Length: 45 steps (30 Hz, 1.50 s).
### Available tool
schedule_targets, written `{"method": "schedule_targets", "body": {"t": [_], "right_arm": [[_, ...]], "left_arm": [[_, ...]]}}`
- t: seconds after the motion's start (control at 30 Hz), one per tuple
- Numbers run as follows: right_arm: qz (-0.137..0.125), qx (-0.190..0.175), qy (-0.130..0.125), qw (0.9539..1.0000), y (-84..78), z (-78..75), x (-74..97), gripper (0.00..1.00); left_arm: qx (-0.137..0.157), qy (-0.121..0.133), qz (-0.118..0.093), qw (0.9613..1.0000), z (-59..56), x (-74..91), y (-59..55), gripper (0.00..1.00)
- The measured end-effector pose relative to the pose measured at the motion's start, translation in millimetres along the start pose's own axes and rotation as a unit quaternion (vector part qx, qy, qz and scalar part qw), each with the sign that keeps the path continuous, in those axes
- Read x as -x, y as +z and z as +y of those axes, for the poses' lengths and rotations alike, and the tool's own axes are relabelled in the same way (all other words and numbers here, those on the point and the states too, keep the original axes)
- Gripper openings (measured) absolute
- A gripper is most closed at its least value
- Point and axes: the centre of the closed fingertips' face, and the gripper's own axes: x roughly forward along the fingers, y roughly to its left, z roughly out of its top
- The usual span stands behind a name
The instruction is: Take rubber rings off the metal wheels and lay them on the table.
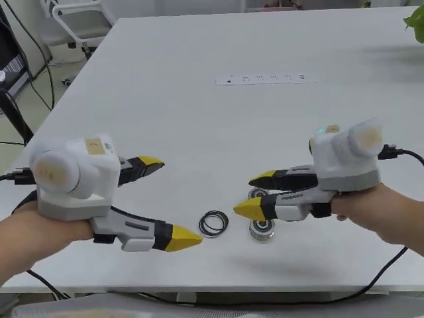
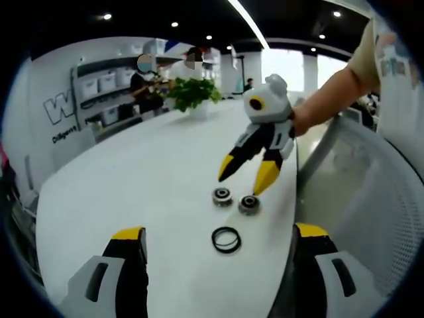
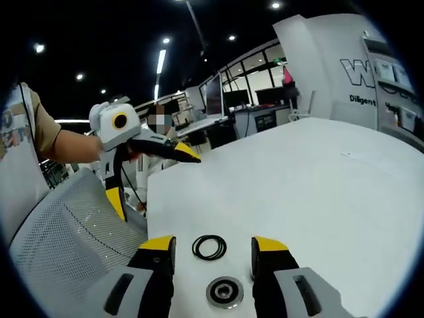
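Our right gripper (image 1: 250, 193) hangs spread and empty, a metal wheel (image 3: 224, 291) just ahead between its jaws; our left gripper (image 1: 172, 200) gapes empty too, farther off; loose rubber rings (image 1: 213, 223) lie between them, near the table's (image 1: 199, 99) front edge.

Narrow marked strip (image 1: 260, 79) lies flat mid-surface (image 1: 185, 112), w/ plant leaves (image 1: 416, 23) at the far right corner. White chair frame (image 1: 74, 18) stands past the far left corner. Bkgd: shelves w/ bins (image 2: 99, 89), grey mesh chair back (image 3: 63, 228), ceiling lights (image 3: 162, 61).
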Motion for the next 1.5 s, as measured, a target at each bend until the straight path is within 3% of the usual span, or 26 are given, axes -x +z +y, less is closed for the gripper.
{"method": "schedule_targets", "body": {"t": [0.33, 0.8, 1.17, 1.5], "right_arm": [[-0.021, 0.024, -0.026, 0.9991, 9.9, 3.6, 33.7, 0.57], [-0.032, 0.032, -0.072, 0.9964, -7.9, -4.6, 82.4, 0.67], [-0.021, 0.024, -0.099, 0.9946, -34.2, -8.7, 104.6, 0.70], [-0.021, 0.017, -0.109, 0.9936, -40.9, -9.6, 108.6, 0.72]], "left_arm": [[-0.003, 0.002, -0.012, 0.9999, -3.9, 1.6, 12.4, 0.93], [-0.001, 0.005, -0.022, 0.9997, -9.8, -0.3, 20.7, 0.94], [0.007, 0.009, -0.017, 0.9998, -13.8, -3.0, 13.6, 0.95], [0.015, 0.019, -0.011, 0.9996, -13.4, 1.8, 2.7, 0.95]]}}
